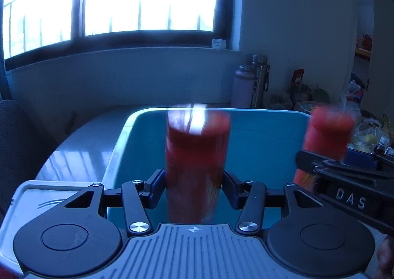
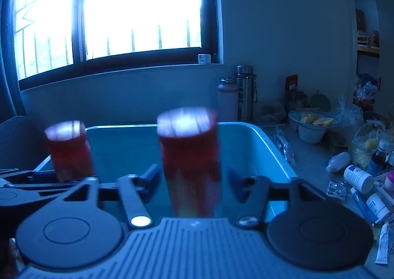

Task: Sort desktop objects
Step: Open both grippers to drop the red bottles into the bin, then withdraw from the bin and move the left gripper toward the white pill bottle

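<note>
My left gripper (image 1: 194,184) is shut on a red cylindrical can (image 1: 197,163), held upright over the blue plastic bin (image 1: 270,116). My right gripper (image 2: 190,180) is shut on a second red can (image 2: 189,163), also upright over the bin (image 2: 258,136). The right gripper with its can (image 1: 327,136) shows at the right of the left wrist view. The left gripper's can (image 2: 69,148) shows at the left of the right wrist view. Both cans are motion-blurred.
A white lid or tray (image 1: 24,202) lies left of the bin. Right of the bin lie several medicine bottles (image 2: 357,178), tubes and sachets, a bowl of fruit (image 2: 312,126), plastic bags and two flasks (image 2: 243,91). A chair back (image 2: 14,141) stands at the left.
</note>
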`<control>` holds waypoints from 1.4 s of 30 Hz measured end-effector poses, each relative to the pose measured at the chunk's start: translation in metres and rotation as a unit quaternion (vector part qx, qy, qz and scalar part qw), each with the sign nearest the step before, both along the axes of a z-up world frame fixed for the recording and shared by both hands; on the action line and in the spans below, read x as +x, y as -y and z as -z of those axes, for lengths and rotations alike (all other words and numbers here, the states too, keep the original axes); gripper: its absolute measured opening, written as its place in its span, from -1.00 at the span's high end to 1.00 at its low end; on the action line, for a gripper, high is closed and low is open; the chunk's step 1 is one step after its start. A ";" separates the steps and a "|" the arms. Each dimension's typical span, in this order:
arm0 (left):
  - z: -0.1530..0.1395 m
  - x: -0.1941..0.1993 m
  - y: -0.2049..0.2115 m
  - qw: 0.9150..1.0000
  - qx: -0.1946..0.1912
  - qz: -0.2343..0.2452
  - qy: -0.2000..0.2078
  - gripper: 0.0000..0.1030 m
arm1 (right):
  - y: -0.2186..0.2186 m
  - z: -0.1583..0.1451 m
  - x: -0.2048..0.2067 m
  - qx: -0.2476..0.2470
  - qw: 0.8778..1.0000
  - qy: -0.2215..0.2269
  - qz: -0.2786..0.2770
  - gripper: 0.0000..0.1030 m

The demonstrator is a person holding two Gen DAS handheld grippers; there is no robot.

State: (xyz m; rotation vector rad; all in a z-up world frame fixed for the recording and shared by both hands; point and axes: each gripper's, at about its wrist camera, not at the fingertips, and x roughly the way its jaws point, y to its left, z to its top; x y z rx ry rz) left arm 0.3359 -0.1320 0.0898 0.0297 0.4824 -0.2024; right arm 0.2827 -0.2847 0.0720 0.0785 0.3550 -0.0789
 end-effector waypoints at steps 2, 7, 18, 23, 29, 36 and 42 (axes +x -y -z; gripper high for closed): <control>0.001 -0.002 -0.002 1.000 0.002 -0.012 0.004 -0.35 | -0.001 -0.002 -0.004 -0.007 1.000 0.006 0.022 -0.80; -0.002 -0.012 -0.010 1.000 -0.008 -0.025 0.012 -0.55 | -0.003 -0.006 -0.019 -0.006 1.000 0.009 0.023 -0.83; -0.010 -0.071 -0.010 0.999 0.011 -0.025 0.038 -0.56 | -0.008 -0.014 -0.066 -0.009 0.999 0.027 0.025 -0.84; -0.006 -0.113 -0.011 0.999 0.015 -0.028 0.044 -0.56 | -0.008 -0.009 -0.102 -0.010 0.999 0.030 0.025 -0.85; 0.008 -0.167 -0.017 0.999 0.014 -0.026 0.028 -0.58 | -0.011 0.004 -0.156 -0.006 0.999 0.016 0.030 -0.86; 0.025 -0.214 -0.027 1.000 0.022 -0.010 0.018 -0.58 | -0.013 0.018 -0.202 0.003 0.999 -0.001 0.049 -0.88; 0.043 -0.237 -0.037 1.000 0.021 -0.007 0.013 -0.58 | -0.017 0.032 -0.224 0.007 0.998 -0.009 0.054 -0.88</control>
